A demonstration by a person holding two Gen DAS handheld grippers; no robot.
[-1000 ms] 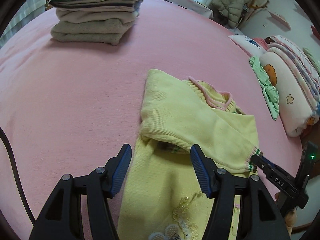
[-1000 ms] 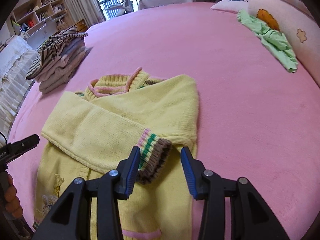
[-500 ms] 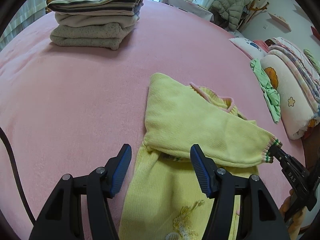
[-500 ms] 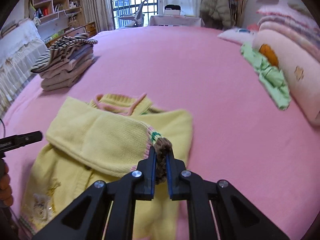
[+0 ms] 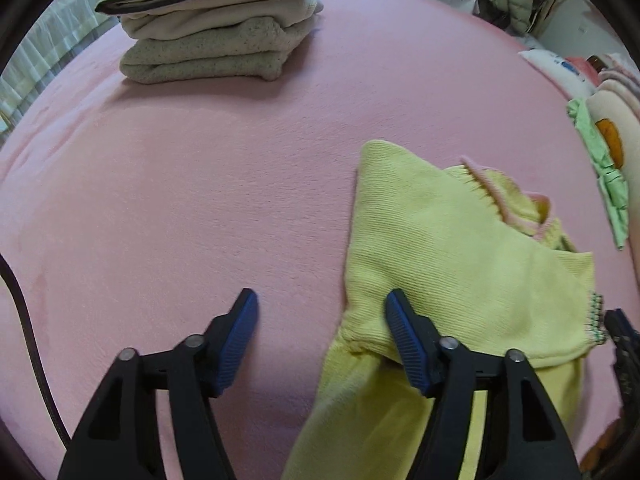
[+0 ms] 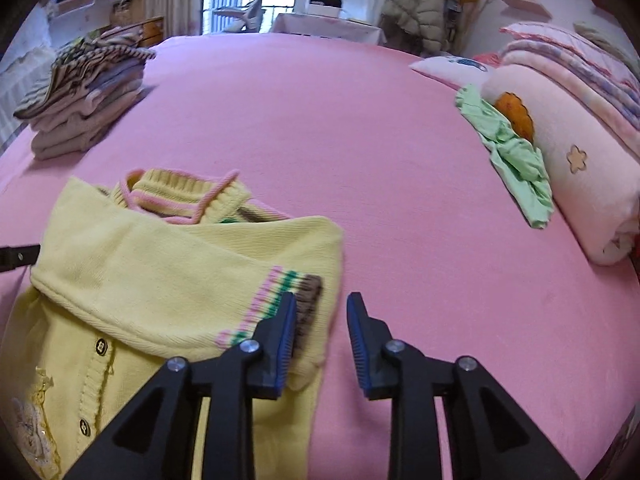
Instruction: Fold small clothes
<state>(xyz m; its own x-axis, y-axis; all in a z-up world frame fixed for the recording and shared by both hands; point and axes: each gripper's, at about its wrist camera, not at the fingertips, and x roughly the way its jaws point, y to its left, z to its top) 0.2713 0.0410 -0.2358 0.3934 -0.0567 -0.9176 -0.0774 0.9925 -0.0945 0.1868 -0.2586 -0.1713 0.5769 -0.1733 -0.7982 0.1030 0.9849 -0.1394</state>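
In your left wrist view, your left gripper (image 5: 318, 314) hangs spread over the pink bed (image 5: 192, 184), holding nothing; its right finger (image 5: 404, 336) overlaps the near fold of the yellow cardigan (image 5: 452, 248), while the other sits over bare blanket. The cardigan lies toward the bed's right side, one sleeve folded across its body, the striped cuff (image 5: 595, 314) just beside the dark tip of your right gripper (image 5: 624, 344) at the frame's right edge. A stack of folded clothes (image 5: 216, 36) sits well apart, toward the far left corner of the bed. No writing on the cardigan can be read here.

In your right wrist view, your right gripper (image 6: 321, 332) is also spread and empty. Its left finger (image 6: 280, 340) overlaps the brown end of the cuff (image 6: 288, 300); the right one is over bare bed (image 6: 320, 120). The cardigan (image 6: 168, 264) lies at the near left, pink-trimmed collar toward the far side, dark buttons (image 6: 101, 346) showing down the front. A crumpled green garment (image 6: 508, 152) rests against the rolled pink blanket (image 6: 580, 168) along the right edge. The folded stack (image 6: 84, 92) stands at the far left. No label or lettering is legible.
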